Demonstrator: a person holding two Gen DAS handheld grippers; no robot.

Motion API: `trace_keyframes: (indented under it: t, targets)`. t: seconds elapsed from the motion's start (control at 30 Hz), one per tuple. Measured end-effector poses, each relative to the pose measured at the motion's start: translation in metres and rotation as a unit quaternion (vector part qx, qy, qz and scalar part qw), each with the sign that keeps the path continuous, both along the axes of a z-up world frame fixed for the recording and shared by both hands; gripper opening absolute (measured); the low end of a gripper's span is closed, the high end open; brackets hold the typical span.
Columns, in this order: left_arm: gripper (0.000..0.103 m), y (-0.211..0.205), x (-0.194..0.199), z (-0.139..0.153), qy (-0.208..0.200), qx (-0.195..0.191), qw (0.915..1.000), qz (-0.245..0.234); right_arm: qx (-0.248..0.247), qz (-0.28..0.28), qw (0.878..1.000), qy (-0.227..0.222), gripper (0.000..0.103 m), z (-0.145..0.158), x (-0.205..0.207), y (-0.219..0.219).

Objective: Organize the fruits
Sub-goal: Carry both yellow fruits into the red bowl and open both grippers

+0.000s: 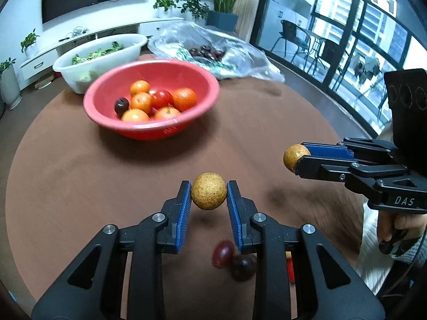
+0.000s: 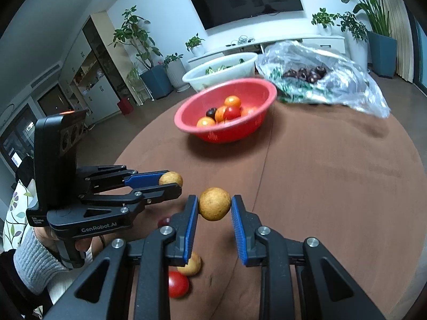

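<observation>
My left gripper (image 1: 209, 190) is shut on a tan speckled round fruit (image 1: 209, 191), lifted above the brown table. My right gripper (image 2: 214, 204) is shut on a second tan round fruit (image 2: 214, 204); in the left wrist view the right gripper (image 1: 295, 160) shows at the right with its fruit (image 1: 293, 156). The left gripper (image 2: 172, 182) and its fruit (image 2: 170, 178) appear at the left of the right wrist view. A red bowl (image 1: 112, 90) (image 2: 253, 90) farther back holds several orange and red fruits and one dark one.
Two dark red fruits (image 1: 222, 253) lie on the table under my left gripper. A red tomato (image 2: 178, 284) and a tan fruit (image 2: 192, 266) lie under my right. A white basin of greens (image 1: 69, 66) and a clear bag of dark fruits (image 1: 240, 53) stand behind the bowl.
</observation>
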State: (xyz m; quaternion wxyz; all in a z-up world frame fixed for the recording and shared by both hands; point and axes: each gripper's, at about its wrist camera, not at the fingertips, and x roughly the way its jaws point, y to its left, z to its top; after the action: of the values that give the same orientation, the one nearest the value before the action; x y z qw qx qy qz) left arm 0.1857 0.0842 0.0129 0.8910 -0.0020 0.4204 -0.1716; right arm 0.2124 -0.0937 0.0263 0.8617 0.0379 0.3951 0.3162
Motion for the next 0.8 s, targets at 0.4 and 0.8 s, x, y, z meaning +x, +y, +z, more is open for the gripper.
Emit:
trace_keyframes:
  t: [0.4,0.8]
  targets:
    - [0.025,0.035,0.061,0.028,-0.019,-0.011,0.999,0.037,0.006,-0.001,1.0,-0.01,0.028,0.019,0.066,0.02]
    - [0.026,0.05,0.138,0.012,-0.002,-0.005,0.9976,0.069,-0.021,-0.003,1.0,-0.002,0.028,0.01,0.15,0.052]
